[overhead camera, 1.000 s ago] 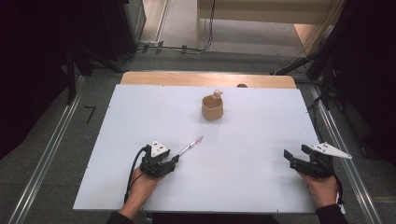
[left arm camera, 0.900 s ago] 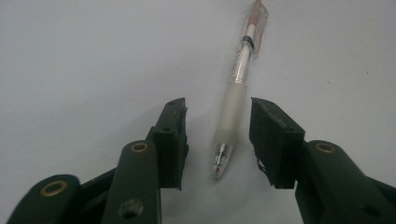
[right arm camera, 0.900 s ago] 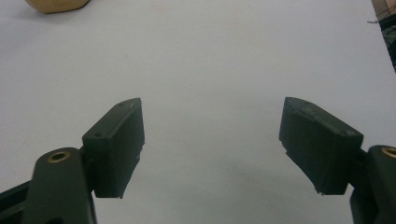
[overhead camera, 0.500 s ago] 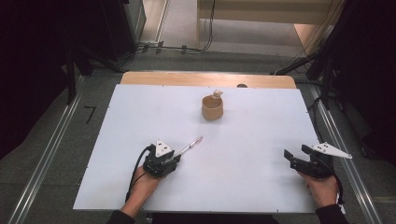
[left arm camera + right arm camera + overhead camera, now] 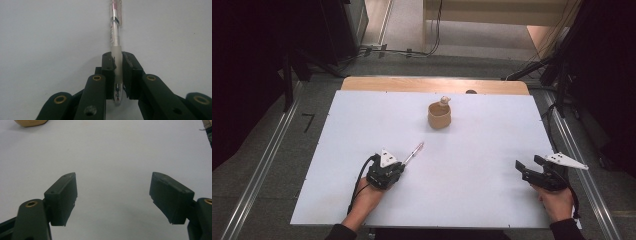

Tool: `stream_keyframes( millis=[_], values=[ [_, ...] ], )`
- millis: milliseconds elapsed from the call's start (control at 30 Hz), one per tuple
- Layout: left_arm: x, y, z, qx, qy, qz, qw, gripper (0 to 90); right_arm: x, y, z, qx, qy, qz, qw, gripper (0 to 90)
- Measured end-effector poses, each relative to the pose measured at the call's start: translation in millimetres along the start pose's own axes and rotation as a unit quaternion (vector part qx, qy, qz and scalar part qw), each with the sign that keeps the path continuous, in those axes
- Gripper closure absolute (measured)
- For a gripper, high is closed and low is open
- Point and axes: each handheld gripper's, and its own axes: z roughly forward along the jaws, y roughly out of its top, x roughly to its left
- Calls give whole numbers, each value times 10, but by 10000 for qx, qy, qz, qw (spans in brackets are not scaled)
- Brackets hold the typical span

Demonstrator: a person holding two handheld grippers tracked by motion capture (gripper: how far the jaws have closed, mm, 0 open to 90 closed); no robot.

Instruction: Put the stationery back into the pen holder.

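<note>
The left gripper point(image 5: 118, 75) is clamping down on a slim clear plastic pen with red markings point(image 5: 115, 30), both black jaws pressed flat against the frosted grip section, with the pen's tip poking back between the jaws toward the camera. In the high view that left gripper point(image 5: 398, 169) is sitting low on the near-left part of the white table surface point(image 5: 482, 195), and the pen point(image 5: 414, 153) is sticking out from it, angling toward the far right. The person's left hand point(image 5: 364, 196) is reaching in from the near edge, forearm slanting up to the gripper, cable looping beside it.

Over on the near right, the right gripper point(image 5: 527, 169) is resting wide apart, gripping nothing. Its own view shows the right gripper point(image 5: 112, 195) with the two black pads spread well apart over bare white table. The right hand point(image 5: 556, 201) is holding it near the table's right edge, jaws pointing left.

Toward the far middle of the table, a small tan rounded cup point(image 5: 439, 115) is standing upright, well apart from both grippers, with a small pale object point(image 5: 444, 101) at its far rim; what that object is cannot be told.
</note>
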Motion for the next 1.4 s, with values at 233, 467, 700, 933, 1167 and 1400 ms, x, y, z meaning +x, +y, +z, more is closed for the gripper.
stream_keyframes(
  millis=[233,467,700,933,1167,1400],
  values=[
    [-13,-1,-6,-16,51,17,10000,816,-2,1,-1,-4,9,4,10000,210],
    [-2,4,-22,-21,22,-61,10000,816,-34,-6,-19,-34,-6,55,10000,210],
    [4,6,-62,-107,53,-115,9999,816,-35,-5,-26,-49,-14,55,10000,210],
    [13,12,-94,-201,61,-169,9996,814,-32,-5,-22,-38,-10,44,10000,210],
    [0,22,-128,-299,80,-181,9994,814,-34,-7,-21,-25,-12,30,10000,210],
    [-4,37,-174,-428,100,-201,9988,814,-33,-6,-22,-28,-20,25,10000,210]
  ],
)
